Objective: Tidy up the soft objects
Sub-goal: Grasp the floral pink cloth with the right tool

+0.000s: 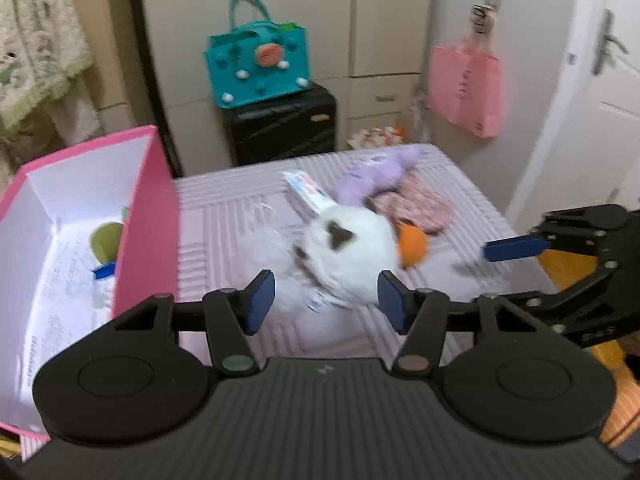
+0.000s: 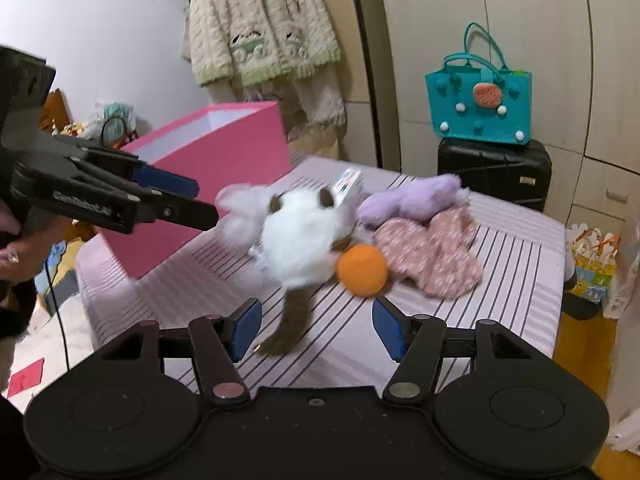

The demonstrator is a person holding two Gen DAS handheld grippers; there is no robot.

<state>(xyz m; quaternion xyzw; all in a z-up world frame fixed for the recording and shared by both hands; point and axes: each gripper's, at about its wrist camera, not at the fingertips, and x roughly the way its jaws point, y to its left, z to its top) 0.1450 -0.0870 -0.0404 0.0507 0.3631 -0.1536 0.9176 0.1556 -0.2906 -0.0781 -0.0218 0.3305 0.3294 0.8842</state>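
Striped lilac bedding (image 2: 500,280) covered the low surface you worked over, with cupboard doors (image 1: 304,12) behind it and a teal handbag (image 1: 258,60) sitting on a black suitcase (image 1: 280,124).

Your left gripper (image 1: 326,300) hung above the near edge of the bedding with its blue pads apart and nothing between them; the white plush toy (image 1: 348,248) lay just beyond. Your right gripper (image 2: 316,330) was likewise spread and empty, with the toy's brown tail (image 2: 290,320) lying on the bedding just ahead of its gap.

The soft things were heaped mid-surface: the white plush toy, an orange ball (image 2: 362,269) touching its side, a purple plush (image 2: 408,198) behind, and a pink floral cloth (image 2: 436,252) beside the ball. A small printed packet (image 1: 308,192) poked out behind the white toy.

Only your left wrist view looked into the pink box (image 1: 148,216) at the left: its white inside held a green object (image 1: 106,242) and a blue piece, too blurred to identify. That view alone caught the pink bag (image 1: 466,88) hanging by the white door (image 1: 600,80).

Your right wrist view showed the box only from outside, but it revealed the brown tail, a cream knitted garment (image 2: 260,28) hanging on the wall, and your hand (image 2: 16,256) behind the left gripper (image 2: 192,200).
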